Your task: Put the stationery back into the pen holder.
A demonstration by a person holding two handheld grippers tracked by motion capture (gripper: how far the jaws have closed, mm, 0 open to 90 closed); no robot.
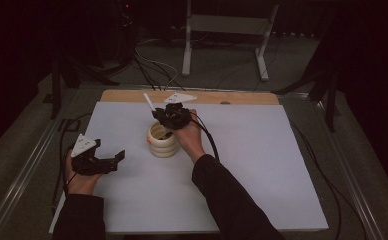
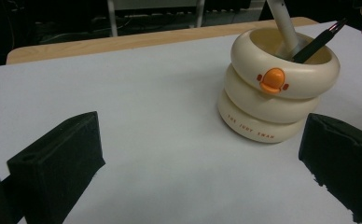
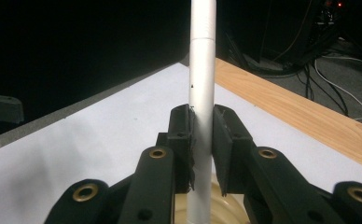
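Right gripper (image 3: 202, 135) clamps white pen (image 3: 202, 70); pen upright, lower end in cream holder (image 1: 162, 140); left gripper (image 1: 113, 161) agape.

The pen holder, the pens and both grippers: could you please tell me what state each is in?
Pen holder: upright on the white mat, two pens inside.
White pen: upright, clamped, lower end in the holder.
Dark pen: leaning in the holder, free.
Right gripper: shut on the white pen.
Left gripper: open, empty.
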